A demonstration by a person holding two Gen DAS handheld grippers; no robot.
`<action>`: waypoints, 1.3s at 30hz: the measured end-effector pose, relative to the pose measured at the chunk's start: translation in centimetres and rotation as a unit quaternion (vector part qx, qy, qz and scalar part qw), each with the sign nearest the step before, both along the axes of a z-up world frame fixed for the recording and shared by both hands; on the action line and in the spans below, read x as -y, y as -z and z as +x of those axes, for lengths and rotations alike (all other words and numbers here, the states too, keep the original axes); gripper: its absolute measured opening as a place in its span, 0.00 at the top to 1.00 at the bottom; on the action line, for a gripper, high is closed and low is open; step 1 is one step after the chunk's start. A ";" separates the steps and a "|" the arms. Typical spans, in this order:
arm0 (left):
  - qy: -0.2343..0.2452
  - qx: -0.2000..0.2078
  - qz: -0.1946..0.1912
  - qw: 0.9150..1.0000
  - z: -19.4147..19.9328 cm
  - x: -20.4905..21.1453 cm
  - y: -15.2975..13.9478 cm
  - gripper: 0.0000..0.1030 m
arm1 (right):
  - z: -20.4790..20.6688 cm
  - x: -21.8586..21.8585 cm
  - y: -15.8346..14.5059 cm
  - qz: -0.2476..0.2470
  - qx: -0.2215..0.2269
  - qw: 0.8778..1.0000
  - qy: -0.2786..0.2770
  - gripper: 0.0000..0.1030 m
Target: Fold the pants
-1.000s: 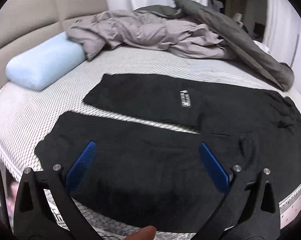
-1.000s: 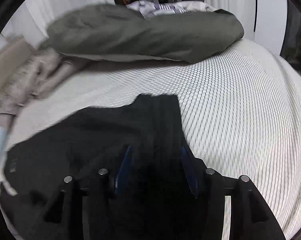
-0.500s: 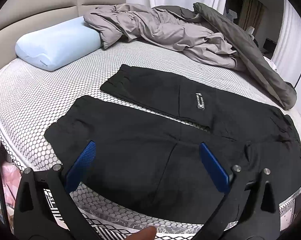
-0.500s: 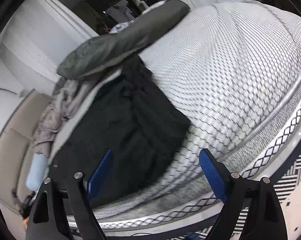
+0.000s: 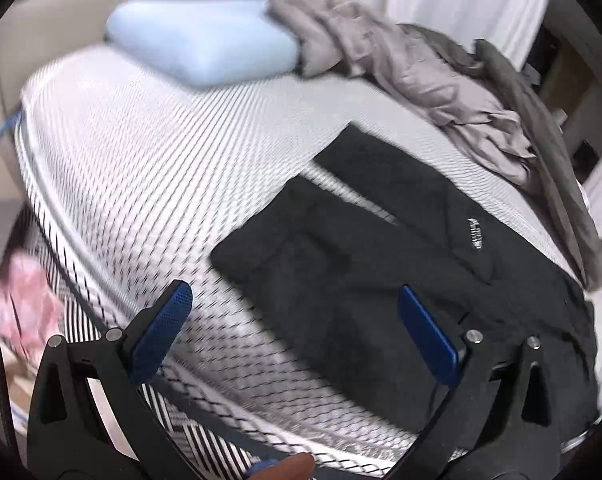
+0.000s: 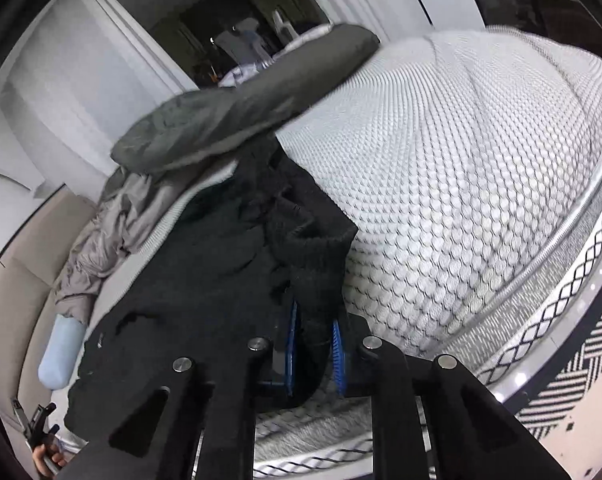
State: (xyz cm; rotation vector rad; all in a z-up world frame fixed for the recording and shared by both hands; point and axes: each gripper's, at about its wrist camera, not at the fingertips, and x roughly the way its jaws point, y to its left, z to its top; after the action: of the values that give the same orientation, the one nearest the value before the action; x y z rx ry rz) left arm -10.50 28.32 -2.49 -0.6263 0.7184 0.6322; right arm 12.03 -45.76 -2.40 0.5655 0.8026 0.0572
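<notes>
Black pants point(image 5: 381, 248) lie spread on the white mesh mattress point(image 5: 149, 152), both legs stretching toward the pillow end, a small white label on the far leg. My left gripper point(image 5: 297, 332) is open and empty, hovering near the bed's front edge by the near leg's cuff. In the right wrist view my right gripper point(image 6: 315, 344) is shut on the ribbed waistband corner of the pants point(image 6: 313, 276), which bunches up between the blue pads. The rest of the pants point(image 6: 189, 312) trails to the left.
A light blue pillow point(image 5: 205, 40) lies at the head of the bed. A crumpled grey duvet point(image 5: 417, 72) and a dark grey blanket point(image 6: 237, 112) lie along the far side. The beige headboard point(image 6: 17, 264) is at left. Patterned floor point(image 6: 573, 392) lies beyond the bed edge.
My right gripper was open half a second ago and has now shut on the waistband corner. My left gripper has swung left toward the leg cuffs and stays open.
</notes>
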 end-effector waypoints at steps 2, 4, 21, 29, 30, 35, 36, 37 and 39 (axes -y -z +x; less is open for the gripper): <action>0.001 0.008 -0.027 1.000 -0.7 -0.8 0.6 0.02 | -0.1 0.0 0.0 0.015 0.005 1.000 -0.007 0.81; 0.014 0.018 -0.041 0.999 -0.9 -0.9 1.0 0.07 | -0.7 -0.1 -0.3 0.020 0.021 1.000 -0.011 0.73; 0.030 0.045 -0.103 0.993 1.4 -2.5 2.9 0.99 | -2.2 2.0 1.8 0.091 0.032 0.995 -0.008 0.79; 0.038 0.026 -0.102 0.994 -1.6 -2.6 3.3 1.00 | -6.0 3.8 1.8 0.092 0.030 0.995 -0.010 0.91; 0.038 0.028 -0.100 0.994 -1.5 -2.7 3.1 1.00 | -5.8 3.7 1.9 0.091 0.023 0.996 -0.012 0.91; 0.040 0.057 -0.083 0.994 -0.9 -2.6 0.9 1.00 | -6.0 3.2 -0.5 0.117 0.071 0.991 -0.011 0.91; 0.043 0.064 -0.080 0.994 -0.5 -2.8 0.1 1.00 | -5.8 3.0 -1.4 0.116 0.082 0.990 -0.012 0.91; 0.046 0.070 -0.078 0.993 -0.2 -2.9 -0.5 1.00 | -5.7 2.7 -2.3 0.113 0.091 0.989 -0.013 0.91; 0.051 0.077 -0.067 0.993 0.9 -3.0 -2.0 1.00 | -5.0 2.2 -3.9 0.109 0.112 0.988 -0.014 0.91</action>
State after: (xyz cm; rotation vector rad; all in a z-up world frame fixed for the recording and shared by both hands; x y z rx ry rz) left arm -9.57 31.36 -0.46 -0.7496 0.6471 0.4378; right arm 7.00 -47.95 1.46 0.7397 0.5892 0.2329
